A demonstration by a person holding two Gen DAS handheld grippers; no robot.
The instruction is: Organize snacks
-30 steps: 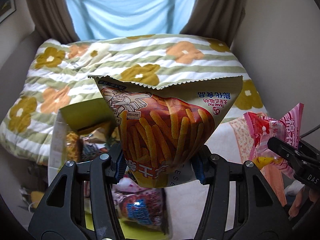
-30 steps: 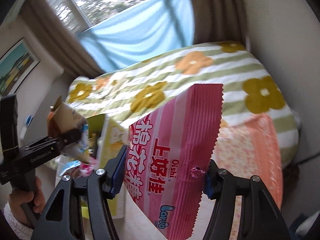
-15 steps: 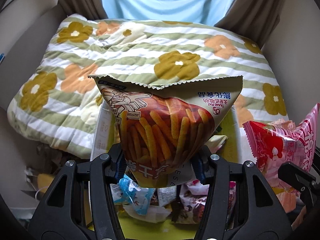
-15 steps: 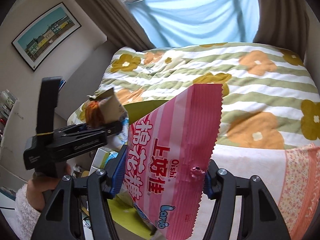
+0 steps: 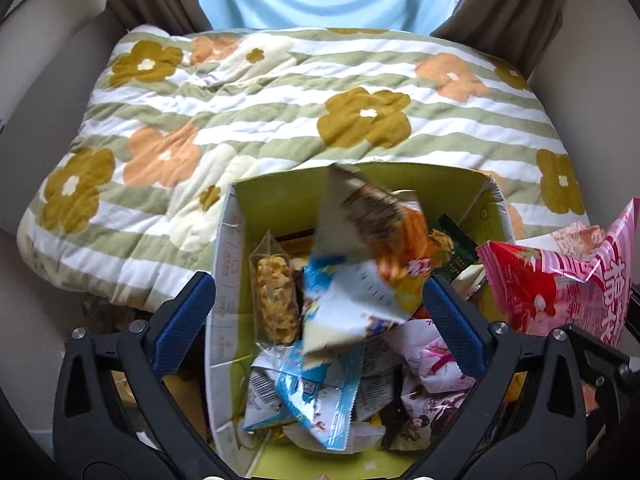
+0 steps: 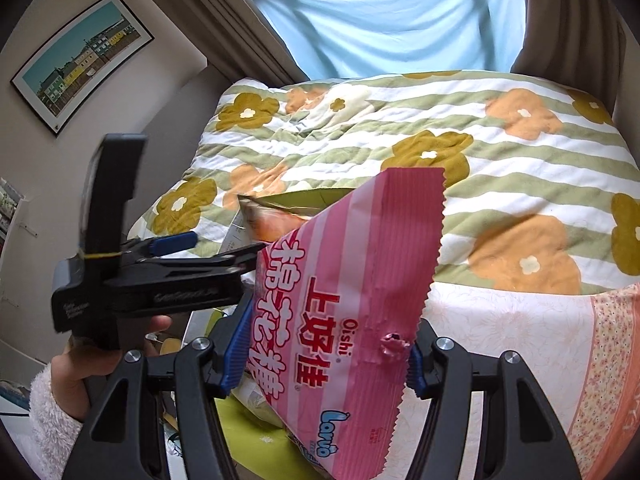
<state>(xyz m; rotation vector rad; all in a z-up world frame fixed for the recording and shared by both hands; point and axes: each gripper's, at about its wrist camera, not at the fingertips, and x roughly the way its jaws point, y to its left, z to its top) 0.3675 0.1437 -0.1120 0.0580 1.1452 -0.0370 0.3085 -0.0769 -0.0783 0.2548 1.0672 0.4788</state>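
Observation:
My left gripper [image 5: 319, 300] is open above a green-lined cardboard box [image 5: 280, 196] full of snack packets. The orange fries snack bag [image 5: 376, 224] is blurred and loose between the open fingers, dropping into the box. My right gripper [image 6: 322, 354] is shut on a pink Oishi cotton candy bag [image 6: 352, 280], held up to the right of the box. That pink bag also shows at the right edge of the left wrist view [image 5: 568, 276]. The left gripper shows in the right wrist view [image 6: 212, 250], with the fries bag [image 6: 272, 216] beyond it.
The box holds a clear packet of puffed snacks [image 5: 276, 300], blue and white packets [image 5: 320, 396] and pink packets [image 5: 432, 372]. A floral striped quilt [image 5: 280, 92] covers the bed behind the box. A pink floral sheet [image 6: 540, 340] lies to the right. Curtains and walls close in behind.
My left gripper moved over the box, opened and let go of the fries bag, which is falling in. My right gripper keeps hold of the pink bag.

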